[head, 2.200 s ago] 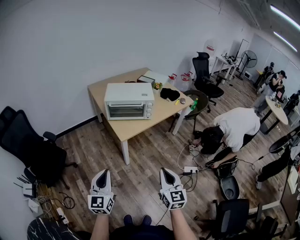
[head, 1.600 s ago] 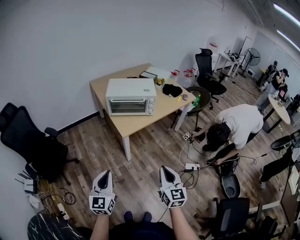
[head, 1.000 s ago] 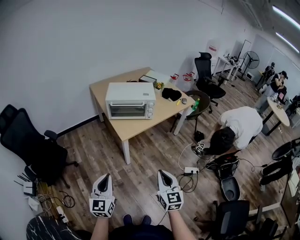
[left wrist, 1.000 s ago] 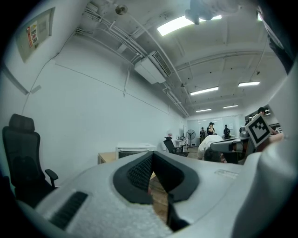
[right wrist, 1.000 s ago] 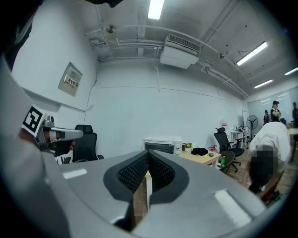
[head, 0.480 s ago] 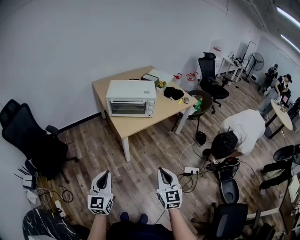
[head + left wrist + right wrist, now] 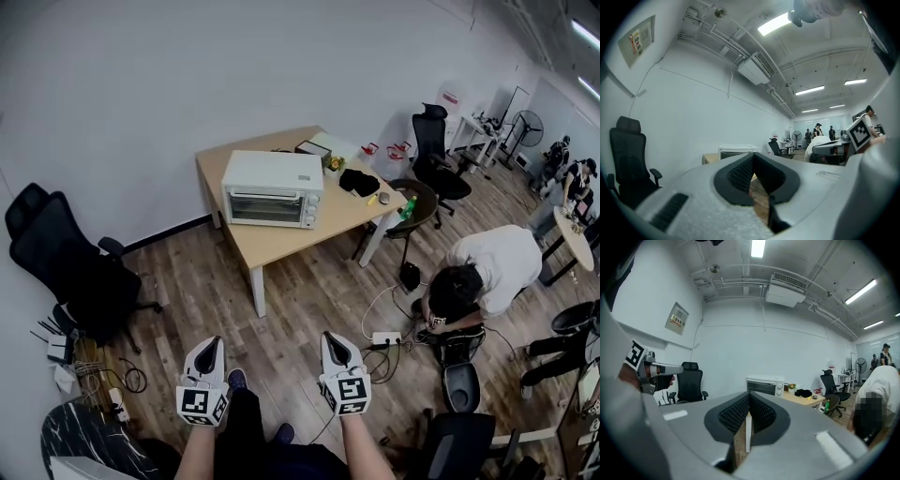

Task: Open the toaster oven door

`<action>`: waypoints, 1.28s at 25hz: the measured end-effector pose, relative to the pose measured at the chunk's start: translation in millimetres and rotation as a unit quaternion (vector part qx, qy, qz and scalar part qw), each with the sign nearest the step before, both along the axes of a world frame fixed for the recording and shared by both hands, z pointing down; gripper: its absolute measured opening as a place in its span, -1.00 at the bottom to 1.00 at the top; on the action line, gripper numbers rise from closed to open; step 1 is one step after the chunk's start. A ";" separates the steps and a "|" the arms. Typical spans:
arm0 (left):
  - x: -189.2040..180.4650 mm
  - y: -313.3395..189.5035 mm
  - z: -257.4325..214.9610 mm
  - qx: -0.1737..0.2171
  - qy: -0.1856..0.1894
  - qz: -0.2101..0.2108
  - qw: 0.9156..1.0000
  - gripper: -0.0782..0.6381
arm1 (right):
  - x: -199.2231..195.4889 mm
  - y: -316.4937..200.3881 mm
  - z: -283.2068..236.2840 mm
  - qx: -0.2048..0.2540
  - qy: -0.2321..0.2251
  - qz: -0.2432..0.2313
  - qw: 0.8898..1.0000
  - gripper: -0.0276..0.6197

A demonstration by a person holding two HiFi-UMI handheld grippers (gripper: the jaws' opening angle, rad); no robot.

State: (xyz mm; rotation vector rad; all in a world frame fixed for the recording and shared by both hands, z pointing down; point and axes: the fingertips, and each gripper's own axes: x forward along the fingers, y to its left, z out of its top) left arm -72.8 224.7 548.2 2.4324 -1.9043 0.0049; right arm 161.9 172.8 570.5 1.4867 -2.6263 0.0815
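Note:
The white toaster oven stands on a light wooden table against the wall, its glass door closed. It lies well ahead of both grippers, across bare floor. My left gripper and right gripper hang side by side at the bottom of the head view, both shut with nothing between their jaws. The oven shows small and distant past the left gripper as a pale box. Beyond the right gripper the oven faces me, knobs on its right.
A black office chair stands at the left wall. At the right a person in a white shirt crouches over a power strip with cables. Another dark chair sits by the table's right end. Small dark items lie beside the oven.
The head view has shifted, so the table and oven now sit a little further right. The crouching person has changed posture. Both grippers stay shut and low.

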 end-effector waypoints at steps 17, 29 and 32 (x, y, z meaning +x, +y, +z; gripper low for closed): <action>-29.1 -81.6 -4.6 0.012 0.002 0.003 1.000 -0.79 | -25.1 -67.9 0.3 0.008 -0.018 0.010 1.000 -0.89; -47.0 -137.2 6.4 0.001 -0.002 0.000 1.000 -0.79 | -42.7 -124.0 10.6 -0.005 -0.007 0.013 1.000 -0.89; -50.8 -155.8 9.2 -0.003 -0.003 -0.001 1.000 -0.79 | -48.3 -140.5 12.2 -0.008 -0.004 0.008 1.000 -0.89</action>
